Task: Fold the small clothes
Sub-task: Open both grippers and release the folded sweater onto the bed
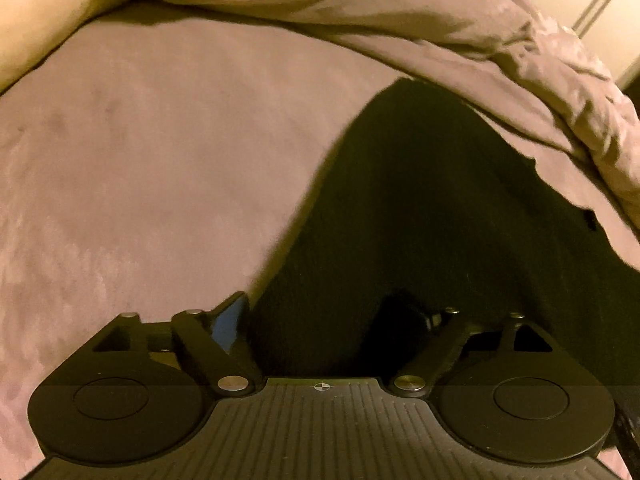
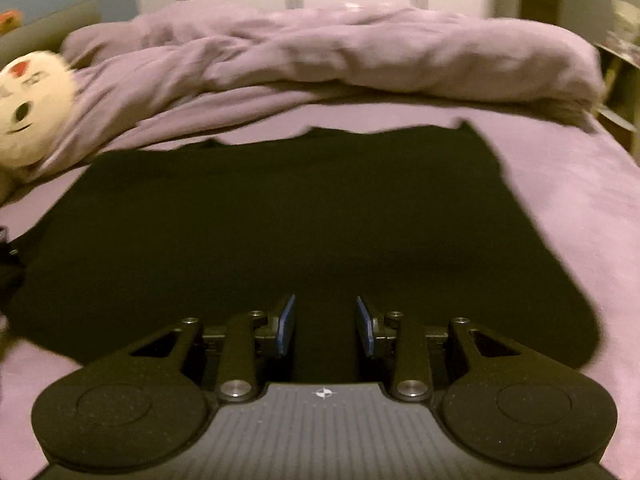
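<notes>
Scanning both views for writing, we find no readable brand or label; only a small crosshair mark on each gripper body. The black garment (image 2: 280, 216) lies spread flat on the bed's mauve sheet (image 2: 580, 216), its far edge near the bunched duvet (image 2: 340, 48). The right wrist view alone shows a cream plush toy (image 2: 28, 108) w/ a red heart at left, plus white doors behind. The right hand-held gripper (image 2: 325, 326) hovers over the cloth, blue pads partly apart, nothing pinched. The left hand-held gripper (image 1: 332, 320) stands wide over the garment's edge, gripping nothing; its right finger is lost against the black.
</notes>
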